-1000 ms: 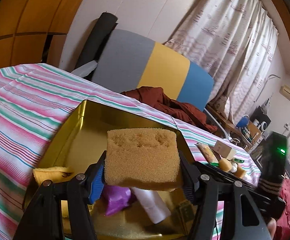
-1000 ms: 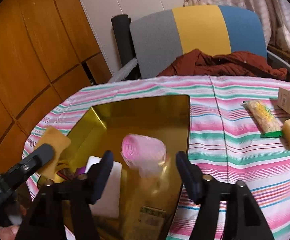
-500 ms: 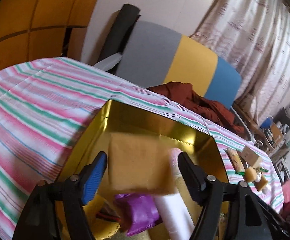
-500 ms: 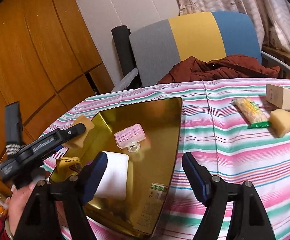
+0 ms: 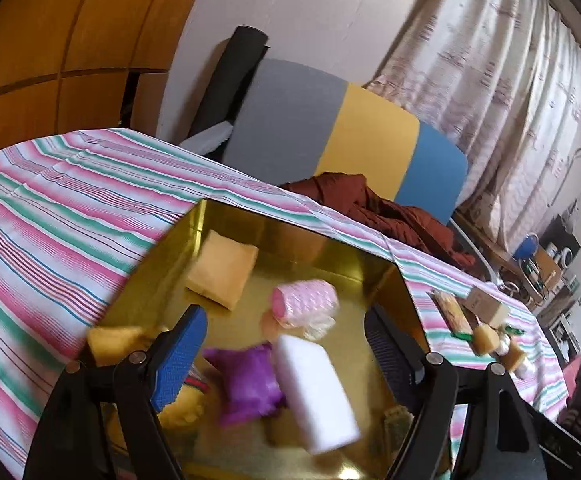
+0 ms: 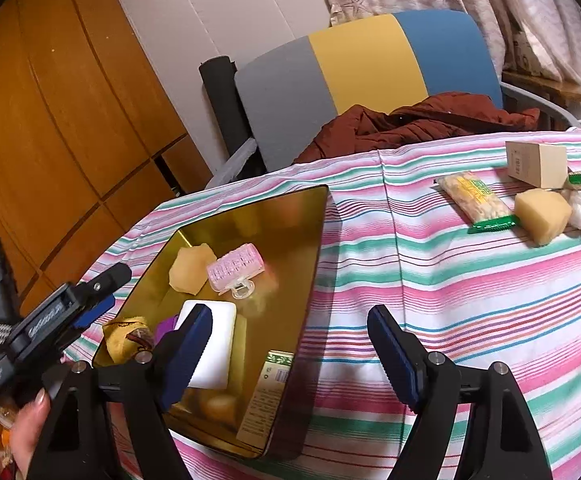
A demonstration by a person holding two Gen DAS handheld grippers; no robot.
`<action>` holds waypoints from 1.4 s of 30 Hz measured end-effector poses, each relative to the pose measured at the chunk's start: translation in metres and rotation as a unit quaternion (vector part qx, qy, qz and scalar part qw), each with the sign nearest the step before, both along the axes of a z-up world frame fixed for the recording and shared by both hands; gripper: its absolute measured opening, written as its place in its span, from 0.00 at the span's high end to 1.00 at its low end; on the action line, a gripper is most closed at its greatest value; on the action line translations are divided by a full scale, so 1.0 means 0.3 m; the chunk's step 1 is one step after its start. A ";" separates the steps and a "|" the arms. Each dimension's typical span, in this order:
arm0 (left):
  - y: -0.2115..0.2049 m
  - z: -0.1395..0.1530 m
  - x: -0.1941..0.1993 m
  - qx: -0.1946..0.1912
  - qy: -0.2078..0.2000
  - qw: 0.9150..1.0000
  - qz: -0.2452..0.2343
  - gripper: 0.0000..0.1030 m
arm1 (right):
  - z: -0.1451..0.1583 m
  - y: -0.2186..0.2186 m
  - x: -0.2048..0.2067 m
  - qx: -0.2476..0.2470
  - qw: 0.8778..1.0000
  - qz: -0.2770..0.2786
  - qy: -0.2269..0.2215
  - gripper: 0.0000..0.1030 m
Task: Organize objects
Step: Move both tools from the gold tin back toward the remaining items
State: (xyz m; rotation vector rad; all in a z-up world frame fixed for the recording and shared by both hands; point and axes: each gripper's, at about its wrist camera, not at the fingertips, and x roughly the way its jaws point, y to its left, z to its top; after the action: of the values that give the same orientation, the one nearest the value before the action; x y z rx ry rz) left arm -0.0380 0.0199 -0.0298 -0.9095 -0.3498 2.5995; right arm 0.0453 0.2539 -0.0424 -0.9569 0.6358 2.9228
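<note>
Tin (image 6: 322, 216): set on the striped cloth (image 6: 450, 300); sponge (image 5: 222, 274), roller (image 5: 304, 302) and white block (image 5: 314, 392) are kept inside it.
Left gripper (image 5: 284, 356): jaws opening, nothing pinched, held above the tin.
Right gripper (image 6: 290, 354): jaws opening, empty, over the tin's right rim.
Loose items: snack pack (image 6: 476, 200), box (image 6: 536, 164) and yellow block (image 6: 542, 216) are left well right.
Room: bare cloth lies between.

No legible text, tin's label (image 6: 268, 392) (print too blurred)
</note>
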 end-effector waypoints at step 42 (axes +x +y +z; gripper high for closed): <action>0.542 -0.039 0.355 -0.071 -0.007 0.965 -0.254 0.20 | -0.115 0.471 0.185 0.016 0.986 -0.154 -0.053 0.20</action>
State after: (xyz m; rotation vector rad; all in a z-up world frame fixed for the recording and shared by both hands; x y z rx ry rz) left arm 0.0685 0.1824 -0.0415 -0.9199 0.0680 2.1620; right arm 0.1007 0.3952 -0.0770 -0.9114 0.6637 2.5853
